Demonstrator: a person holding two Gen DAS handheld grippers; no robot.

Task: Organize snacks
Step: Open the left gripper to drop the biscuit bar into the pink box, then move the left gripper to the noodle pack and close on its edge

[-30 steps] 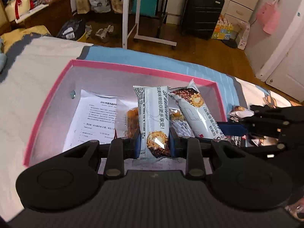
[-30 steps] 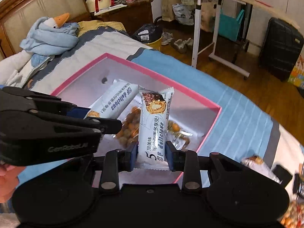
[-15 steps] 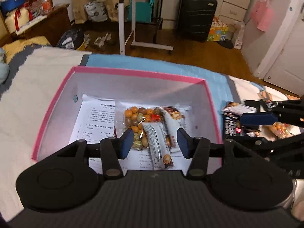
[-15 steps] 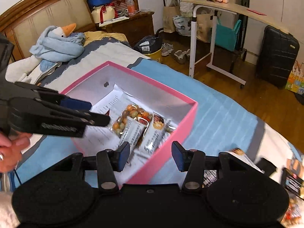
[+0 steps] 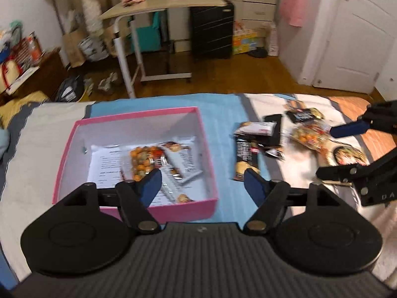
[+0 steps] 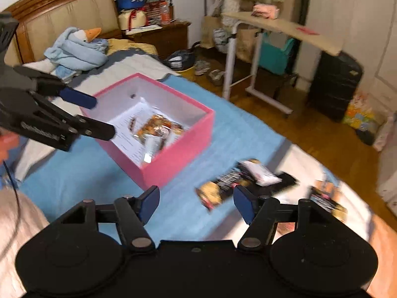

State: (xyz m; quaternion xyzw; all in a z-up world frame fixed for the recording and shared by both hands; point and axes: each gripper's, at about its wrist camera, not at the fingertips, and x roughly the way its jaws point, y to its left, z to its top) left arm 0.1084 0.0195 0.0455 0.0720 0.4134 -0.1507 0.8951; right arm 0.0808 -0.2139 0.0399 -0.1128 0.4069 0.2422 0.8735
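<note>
Snacks sit partly sorted on the bed: several packets lie inside the pink box point(image 5: 208, 149), while a dark wrapped bar point(image 5: 244, 159) and other loose packets point(image 5: 307, 136) wait on the bedspread to its right. Left gripper point(image 5: 202, 183) and right gripper point(image 6: 196, 202) both hover with fingers spread wide, holding nothing. Picking the dark bar across its narrow width, clear of overlapping wrappers, looks soundest. Open blue sheet between box wall and pile gives approach room.

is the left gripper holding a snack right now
No, the left gripper has its jaws wide apart with nothing between them, above the near wall of the pink cardboard box.
</note>
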